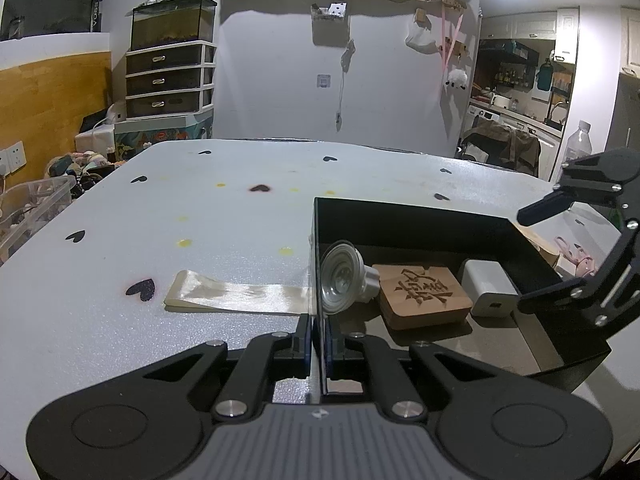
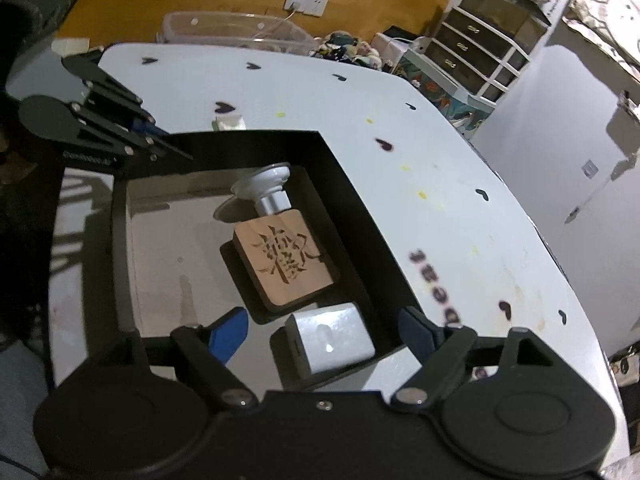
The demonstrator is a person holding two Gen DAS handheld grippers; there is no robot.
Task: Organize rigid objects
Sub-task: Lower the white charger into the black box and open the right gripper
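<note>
A black open box (image 1: pixel 412 220) (image 2: pixel 352 184) stands on the white table. Inside lie a clear suction cup (image 1: pixel 340 282) (image 2: pixel 264 186), a carved wooden block (image 1: pixel 424 296) (image 2: pixel 286 260) and a white charger (image 1: pixel 488 288) (image 2: pixel 328 338). My left gripper (image 1: pixel 319 340) is shut on the box's left wall; it also shows in the right wrist view (image 2: pixel 160 140). My right gripper (image 2: pixel 324 330) is open and hovers over the box, with the charger lying between its blue fingers (image 2: pixel 230 334). It shows at the right in the left wrist view (image 1: pixel 532 256).
A flat pale strip (image 1: pixel 236 296) lies on the table left of the box. A plastic bottle (image 1: pixel 578 144) stands beyond the table's right side. A clear storage bin (image 2: pixel 236 34) and drawers (image 1: pixel 168 80) stand off the table. The tabletop (image 1: pixel 200 208) carries heart marks.
</note>
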